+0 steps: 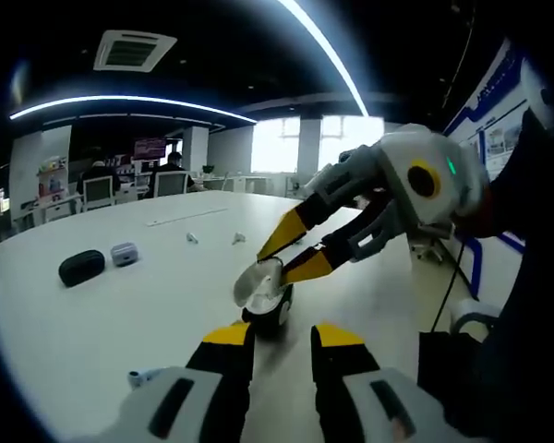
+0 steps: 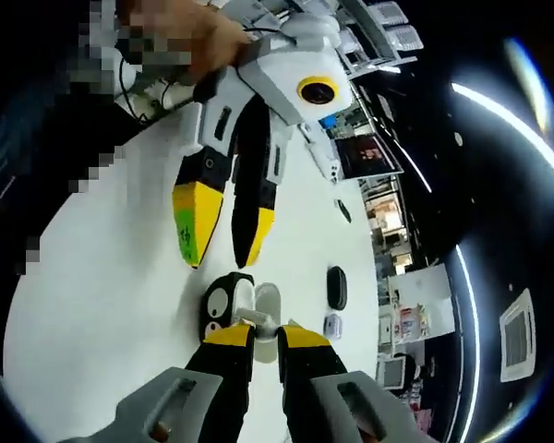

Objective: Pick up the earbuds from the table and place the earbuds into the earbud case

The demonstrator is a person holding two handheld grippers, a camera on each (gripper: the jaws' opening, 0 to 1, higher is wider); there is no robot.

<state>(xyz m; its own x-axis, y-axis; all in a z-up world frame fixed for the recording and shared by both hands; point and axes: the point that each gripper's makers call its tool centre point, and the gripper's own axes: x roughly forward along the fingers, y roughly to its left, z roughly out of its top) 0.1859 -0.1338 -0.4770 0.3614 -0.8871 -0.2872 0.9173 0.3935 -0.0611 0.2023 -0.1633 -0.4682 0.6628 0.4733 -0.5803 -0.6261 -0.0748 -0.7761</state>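
Resting on the white table [image 1: 92, 323], the earbud case [image 1: 266, 297] is a small dark body with its pale, rounded lid raised open; in the right gripper view the same case [image 2: 223, 309] shows a black shell with the white lid beside it. Two small white earbuds [image 1: 192, 237] lie well apart from the case, farther back on the table, the second earbud [image 1: 238, 238] just to the side of the first. One dark oval pouch [image 1: 81, 267] and one small grey case [image 1: 124, 253] sit together toward the far left. The left gripper [image 1: 282, 337] points at the case from close by, its yellow-tipped jaws a narrow gap apart with nothing seen between them. The right gripper [image 1: 279, 260] comes in from the right, angled down, its tips at the open lid; in its own view the right gripper's [image 2: 265, 334] jaws stand close together around the white lid area, but whether they actually clamp it cannot be told. A person's hand [image 2: 189, 37] grips the left gripper's [image 2: 220, 254] handle at the top of the right gripper view.
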